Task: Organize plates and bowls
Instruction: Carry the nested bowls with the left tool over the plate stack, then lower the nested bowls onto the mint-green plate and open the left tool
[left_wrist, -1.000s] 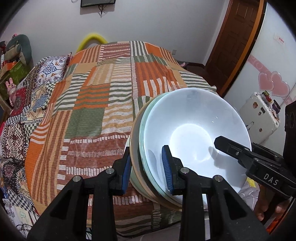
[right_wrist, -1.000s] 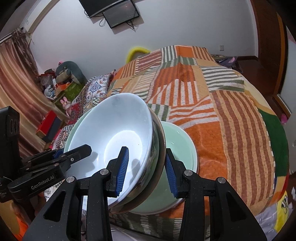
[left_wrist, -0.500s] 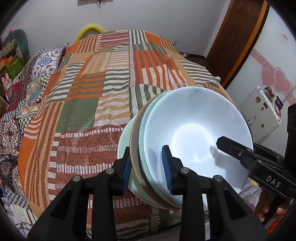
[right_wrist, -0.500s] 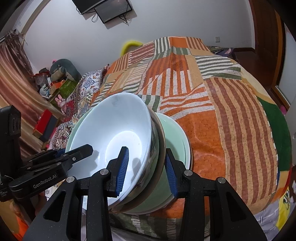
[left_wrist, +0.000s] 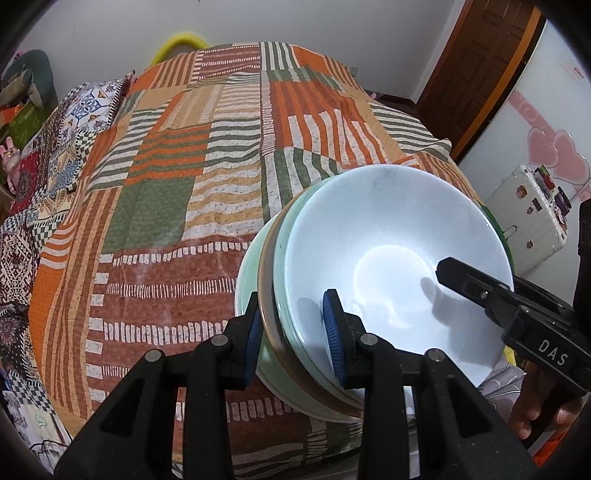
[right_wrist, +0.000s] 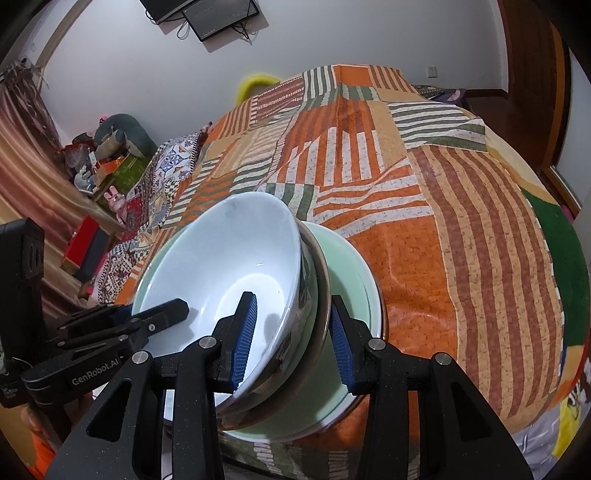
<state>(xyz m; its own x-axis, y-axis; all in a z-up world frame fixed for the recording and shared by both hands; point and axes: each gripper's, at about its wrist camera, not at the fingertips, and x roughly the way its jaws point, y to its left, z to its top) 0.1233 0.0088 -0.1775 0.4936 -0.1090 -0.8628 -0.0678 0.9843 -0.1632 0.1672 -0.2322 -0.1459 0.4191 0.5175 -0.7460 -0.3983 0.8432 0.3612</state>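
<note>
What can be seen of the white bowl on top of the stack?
The glossy white ceramic-looking bowl is round, deep and empty, with a bright highlight at its bottom. It nests topmost in a stack, inside a pale green bowl, with a metal-rimmed dish and a pale green plate beneath. The left gripper and right gripper each straddle the stack's rims from opposite sides, one blue pad inside the white bowl.

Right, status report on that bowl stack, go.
Left gripper and right gripper both clamped across the stack rim. White bowl on top, green plate lowest, over the bedspread. Nothing in the way.
</note>
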